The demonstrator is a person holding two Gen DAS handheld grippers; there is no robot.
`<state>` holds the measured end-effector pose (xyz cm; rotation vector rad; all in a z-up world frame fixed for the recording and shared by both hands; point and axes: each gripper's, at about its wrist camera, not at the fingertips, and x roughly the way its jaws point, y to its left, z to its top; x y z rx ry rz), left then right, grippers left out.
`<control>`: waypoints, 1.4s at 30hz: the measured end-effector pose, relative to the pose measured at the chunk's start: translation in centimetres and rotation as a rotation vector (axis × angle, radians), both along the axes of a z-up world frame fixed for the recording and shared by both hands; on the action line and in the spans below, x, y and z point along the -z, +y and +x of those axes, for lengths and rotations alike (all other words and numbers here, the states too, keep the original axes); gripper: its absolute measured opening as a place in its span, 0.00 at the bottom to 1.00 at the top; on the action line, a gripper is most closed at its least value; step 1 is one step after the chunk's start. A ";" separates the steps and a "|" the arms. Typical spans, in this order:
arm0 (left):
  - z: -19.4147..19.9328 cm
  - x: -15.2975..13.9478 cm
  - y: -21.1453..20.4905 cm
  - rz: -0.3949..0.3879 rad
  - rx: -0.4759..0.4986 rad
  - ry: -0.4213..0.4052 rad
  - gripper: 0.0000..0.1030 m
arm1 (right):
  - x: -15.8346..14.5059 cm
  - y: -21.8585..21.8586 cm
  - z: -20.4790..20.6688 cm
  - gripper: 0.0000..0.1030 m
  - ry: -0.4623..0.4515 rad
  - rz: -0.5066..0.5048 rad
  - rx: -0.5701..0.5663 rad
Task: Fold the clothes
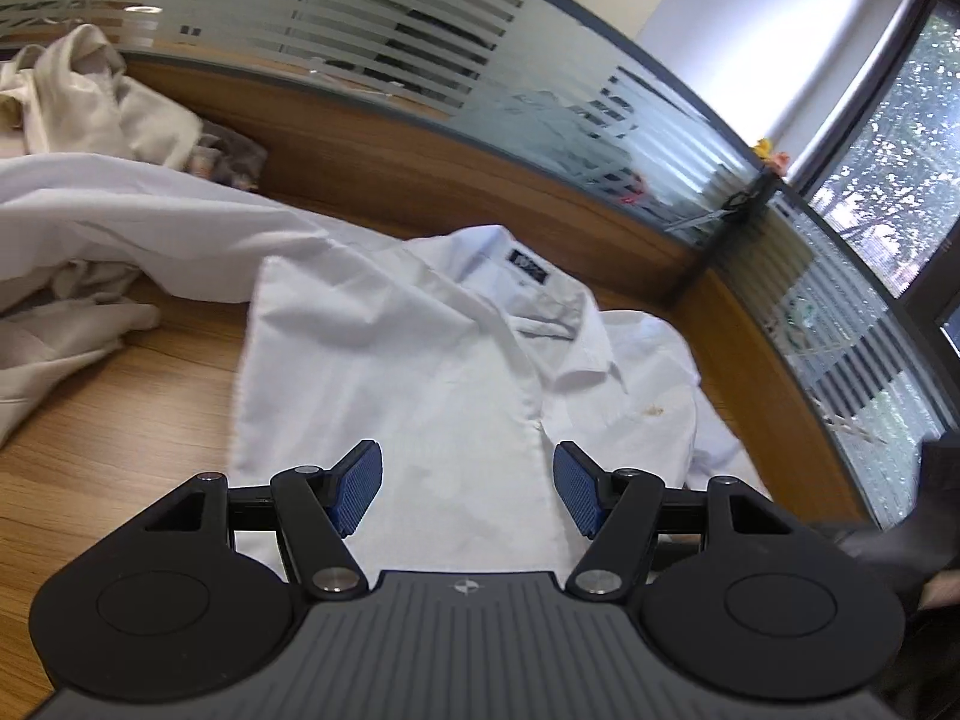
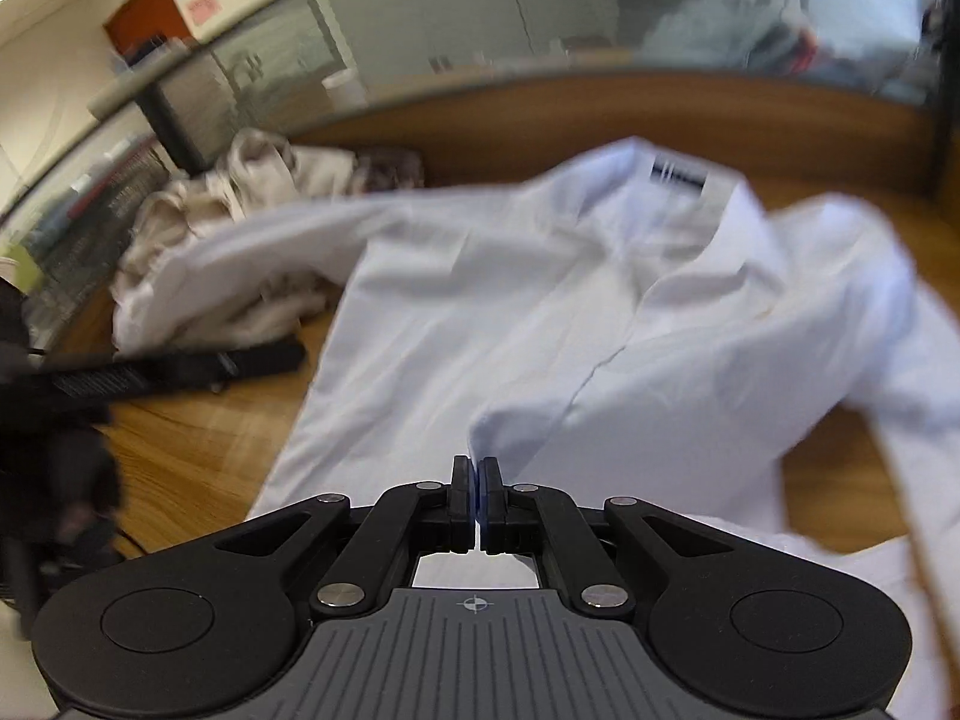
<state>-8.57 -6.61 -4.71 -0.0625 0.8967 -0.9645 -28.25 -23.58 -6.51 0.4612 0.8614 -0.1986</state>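
Observation:
A white collared shirt (image 1: 420,360) lies face up on the wooden desk (image 1: 120,420), its dark neck label (image 1: 530,272) at the far end. My left gripper (image 1: 468,480) hovers open over the shirt's lower front, blue pads (image 1: 360,489) wide apart with nothing between them. In the right wrist view the same shirt (image 2: 510,312) fills the middle, one sleeve (image 2: 270,240) stretching off to the left. My right gripper (image 2: 477,468) is shut on a peak of the shirt's front placket, which is drawn up to its tips. That view is blurred.
A heap of beige clothes (image 1: 90,96) lies at the far left against the wooden partition (image 1: 420,168), which is topped with striped glass (image 1: 420,30). A black bar-shaped object (image 2: 168,369) and a dark sleeve (image 2: 48,468) sit left of the shirt. Bare desk (image 2: 198,450) shows there.

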 end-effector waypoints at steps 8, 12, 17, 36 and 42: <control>2.4 0.8 -0.6 0.038 -0.031 0.018 0.67 | 1.8 -1.0 -2.7 0.34 -0.008 0.153 0.125; 2.7 1.2 -2.5 0.044 -0.033 0.020 0.67 | -2.0 -3.1 -6.5 0.42 -0.069 0.123 0.130; 2.4 1.8 -6.4 0.050 -0.027 0.020 0.67 | -3.3 -8.3 -11.2 0.48 -0.045 0.030 0.204; 0.9 2.3 -16.9 0.117 0.010 0.027 0.68 | 9.0 -21.3 -13.2 0.48 0.202 -0.012 0.232; 1.8 1.5 -18.2 0.149 0.041 -0.006 0.68 | 9.3 -20.1 -12.0 0.11 0.255 -0.122 0.168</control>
